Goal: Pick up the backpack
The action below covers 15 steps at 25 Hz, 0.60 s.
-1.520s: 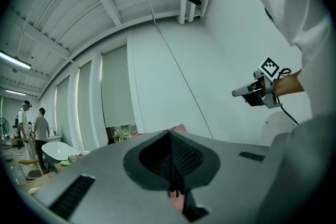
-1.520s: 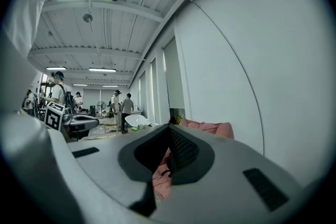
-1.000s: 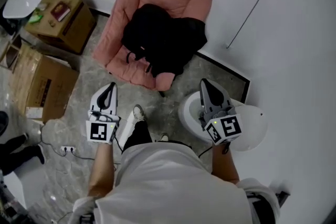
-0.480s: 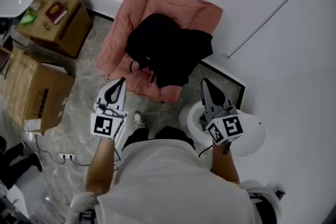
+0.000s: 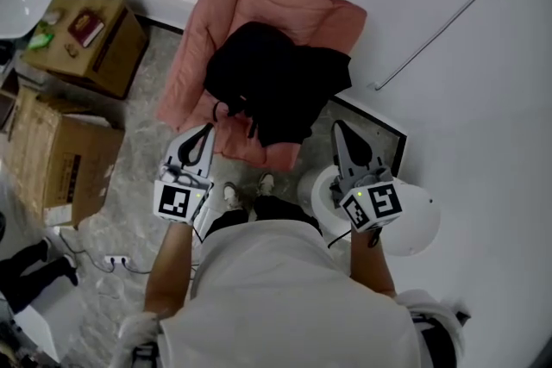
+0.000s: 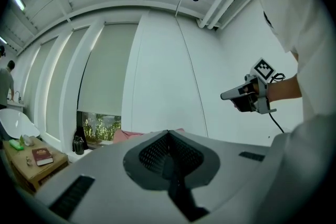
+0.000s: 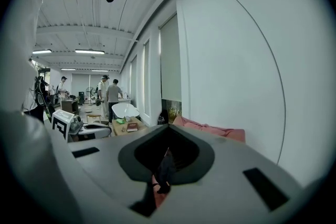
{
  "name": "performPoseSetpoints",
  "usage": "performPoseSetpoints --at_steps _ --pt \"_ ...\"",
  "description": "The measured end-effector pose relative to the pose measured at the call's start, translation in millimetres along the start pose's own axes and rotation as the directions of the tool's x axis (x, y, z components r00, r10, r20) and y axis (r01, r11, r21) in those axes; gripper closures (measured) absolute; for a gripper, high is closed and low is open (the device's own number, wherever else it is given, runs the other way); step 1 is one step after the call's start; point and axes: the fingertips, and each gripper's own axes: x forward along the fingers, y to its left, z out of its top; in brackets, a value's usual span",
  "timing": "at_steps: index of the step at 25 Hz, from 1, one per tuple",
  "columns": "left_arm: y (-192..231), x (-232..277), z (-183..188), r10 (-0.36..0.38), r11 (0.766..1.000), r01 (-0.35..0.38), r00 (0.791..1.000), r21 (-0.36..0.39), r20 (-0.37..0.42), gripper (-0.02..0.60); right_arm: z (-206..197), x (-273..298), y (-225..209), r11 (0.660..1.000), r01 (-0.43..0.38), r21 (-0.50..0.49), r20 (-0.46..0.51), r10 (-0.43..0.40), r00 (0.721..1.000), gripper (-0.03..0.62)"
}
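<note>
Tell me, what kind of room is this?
Probably a big shared workroom or lab with a sitting corner. A backpack lies on a pink chair, a cardboard box sits on the floor, and people stand by tables farther back under strip lights.

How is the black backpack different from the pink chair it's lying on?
The backpack is black; the chair is pink. The backpack is smaller and covers only the middle of the chair's seat. The backpack lies slumped on the chair, while the chair stands on the floor. Both look soft.
</note>
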Motion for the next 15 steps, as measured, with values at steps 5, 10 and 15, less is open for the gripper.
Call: performPoseSetpoints --at_steps 5,10,15 --pt "2.8 19.4 7.0 0.027 1.000 -0.027 1.000 0.003 -0.012 0.563 4.2 16.0 -26.5 1.000 -0.008 0.009 0.016 0.008 1.000 0.572" --pt "13.0 42.4 -1.7 0.046 0.999 -0.045 0.998 0.013 -0.046 0.563 -7.6 35.6 -46.5 0.999 -0.032 0.020 -0.014 0.033 0.999 0.572" --pt "29.4 69.1 -27.8 0.053 0.999 -0.053 0.996 0.002 -0.077 0.563 -36.5 61.9 -58.6 0.997 -0.060 0.052 -0.067 0.064 0.996 0.572"
